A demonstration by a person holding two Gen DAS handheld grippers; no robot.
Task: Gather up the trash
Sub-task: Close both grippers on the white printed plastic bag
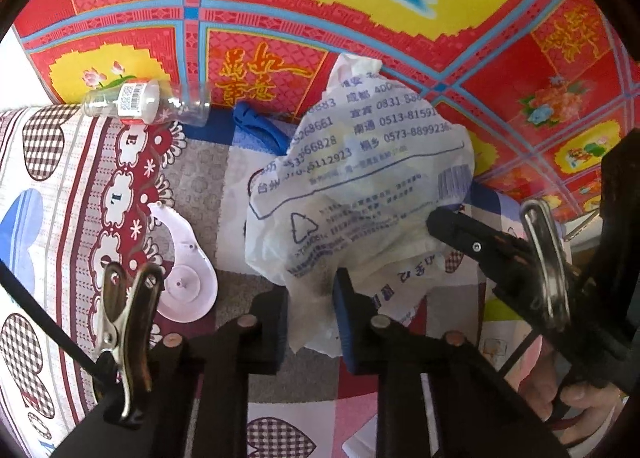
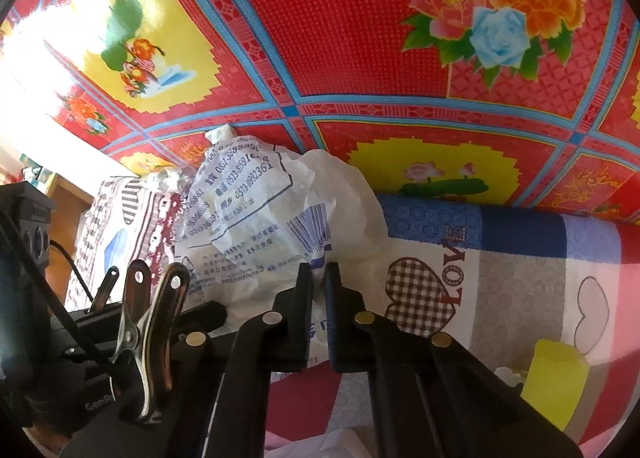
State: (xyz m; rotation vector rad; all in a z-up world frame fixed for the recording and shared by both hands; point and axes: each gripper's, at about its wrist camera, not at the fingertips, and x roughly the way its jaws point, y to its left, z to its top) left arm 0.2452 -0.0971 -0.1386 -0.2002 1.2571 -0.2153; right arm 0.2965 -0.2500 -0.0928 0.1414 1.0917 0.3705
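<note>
Left wrist view: the left claw [image 1: 310, 310] is pinching the near edge of a crumpled white plastic bag [image 1: 360, 186] printed with blue text, its pads pressing on a bunched fold. The bag is sitting on a patchwork bed cover [image 1: 60, 218] near the cover's far edge, against a red floral sheet [image 1: 360, 18]. The right claw [image 2: 319, 282] is gripping the same bag from its other side — jaws clenched nearly together on a thin pinch of plastic. Along the far edge, an empty clear bottle [image 1: 144, 102] is lying on its side. A white plastic piece [image 1: 188, 282] is lying beside the left claw — and a yellow object [image 2: 556, 382] is sitting near the right one.
</note>
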